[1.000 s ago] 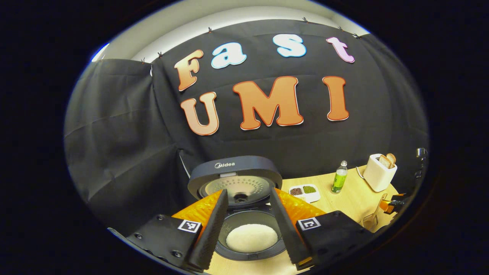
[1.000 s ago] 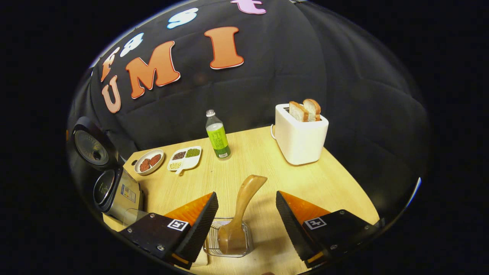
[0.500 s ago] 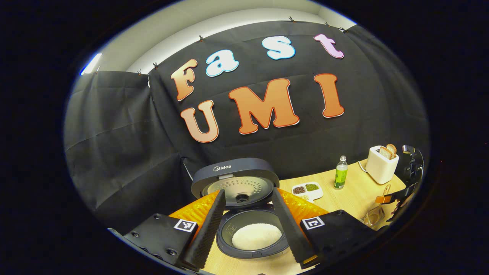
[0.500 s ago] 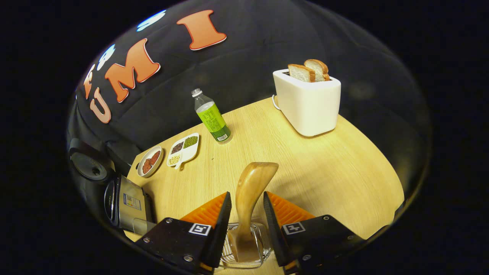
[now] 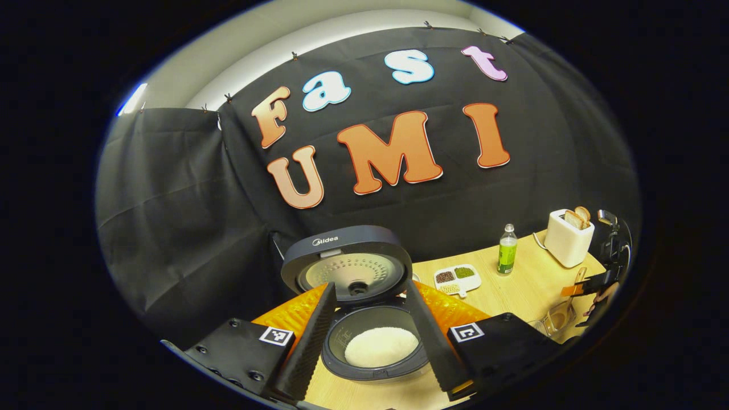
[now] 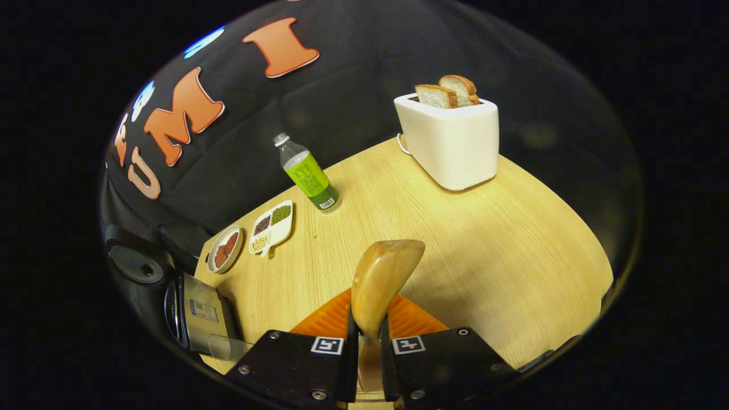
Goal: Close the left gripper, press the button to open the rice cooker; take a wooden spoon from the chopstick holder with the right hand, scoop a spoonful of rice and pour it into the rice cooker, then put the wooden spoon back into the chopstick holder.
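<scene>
Wooden and pale, the wooden spoon (image 6: 377,285) stands upright between the fingers of the right gripper (image 6: 367,347), which are drawn in tight against its handle on both sides, its broad end rising above and ahead of the fingertips. Beyond it on the table (image 6: 484,239) sit a white toaster (image 6: 450,142) with two slices of bread (image 6: 447,91) in its slots, a bottle (image 6: 304,173) with a green label, a white divided dish (image 6: 272,226) of dark, green and pale grains, and a round plate (image 6: 225,249) of reddish pieces. The left gripper (image 5: 373,336) hangs with its fingers spread wide and holding nothing, and between them, just ahead, is the rice cooker (image 5: 364,307) with its lid (image 5: 346,265) swung up and back; the dark inner pot holds a mound of white rice (image 5: 380,347). Far off to that gripper's right, at the table's edge, a clear chopstick holder (image 5: 555,322) stands below the other gripper.
</scene>
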Tool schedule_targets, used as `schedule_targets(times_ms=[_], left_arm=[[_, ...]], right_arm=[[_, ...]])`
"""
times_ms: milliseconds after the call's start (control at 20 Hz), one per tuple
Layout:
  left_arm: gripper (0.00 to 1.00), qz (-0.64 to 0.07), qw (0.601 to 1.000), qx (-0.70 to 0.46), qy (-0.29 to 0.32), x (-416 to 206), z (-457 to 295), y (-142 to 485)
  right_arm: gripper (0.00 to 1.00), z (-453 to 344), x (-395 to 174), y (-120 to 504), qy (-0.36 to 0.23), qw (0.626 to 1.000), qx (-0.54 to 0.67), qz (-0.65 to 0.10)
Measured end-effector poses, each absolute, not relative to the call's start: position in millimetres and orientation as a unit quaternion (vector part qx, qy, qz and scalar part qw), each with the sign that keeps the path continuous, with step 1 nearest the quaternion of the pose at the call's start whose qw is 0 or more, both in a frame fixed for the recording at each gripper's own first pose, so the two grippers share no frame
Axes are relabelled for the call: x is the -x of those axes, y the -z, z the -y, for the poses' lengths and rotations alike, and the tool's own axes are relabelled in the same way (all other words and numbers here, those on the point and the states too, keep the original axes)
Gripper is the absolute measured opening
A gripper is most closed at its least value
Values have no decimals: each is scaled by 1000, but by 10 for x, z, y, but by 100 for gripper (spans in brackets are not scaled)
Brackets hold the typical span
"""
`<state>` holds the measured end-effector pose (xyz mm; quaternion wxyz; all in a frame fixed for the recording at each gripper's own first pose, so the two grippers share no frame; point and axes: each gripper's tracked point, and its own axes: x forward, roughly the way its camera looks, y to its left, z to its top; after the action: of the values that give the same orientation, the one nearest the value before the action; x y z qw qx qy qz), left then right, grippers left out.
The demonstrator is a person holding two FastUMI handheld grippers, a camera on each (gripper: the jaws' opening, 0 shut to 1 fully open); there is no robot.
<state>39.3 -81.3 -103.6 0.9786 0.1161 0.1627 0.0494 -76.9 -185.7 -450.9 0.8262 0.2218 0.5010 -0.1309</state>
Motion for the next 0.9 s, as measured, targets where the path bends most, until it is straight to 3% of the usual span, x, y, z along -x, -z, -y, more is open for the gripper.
schedule_targets(times_ms=[200, 300, 350, 500, 550, 800, 850, 900], left_arm=[[77, -164, 979, -116, -39, -422, 849, 1088], [94, -167, 978, -118, -37, -424, 838, 1111], [85, -167, 978, -117, -35, -417, 848, 1124], [85, -168, 979, -112, -29, -434, 839, 1146], [79, -168, 979, -111, -29, -427, 827, 1152], [94, -159, 981, -108, -25, -411, 745, 1118], [85, -156, 982, -107, -25, -414, 721, 1102], [85, -153, 982, -106, -25, -415, 699, 1089]], right_arm=[[17, 1884, 865, 4390, 145, 843, -220, -468], [17, 1876, 923, 4311, 151, 855, -208, -450], [17, 1860, 950, 4270, 152, 862, -201, -440], [14, 1783, 990, 4186, 149, 877, -183, -419], [13, 1749, 1018, 4184, 148, 877, -180, -421], [9, 1761, 906, 3968, 155, 885, -165, -408], [9, 1789, 875, 3863, 158, 890, -158, -397], [9, 1800, 837, 3741, 158, 896, -152, -386]])
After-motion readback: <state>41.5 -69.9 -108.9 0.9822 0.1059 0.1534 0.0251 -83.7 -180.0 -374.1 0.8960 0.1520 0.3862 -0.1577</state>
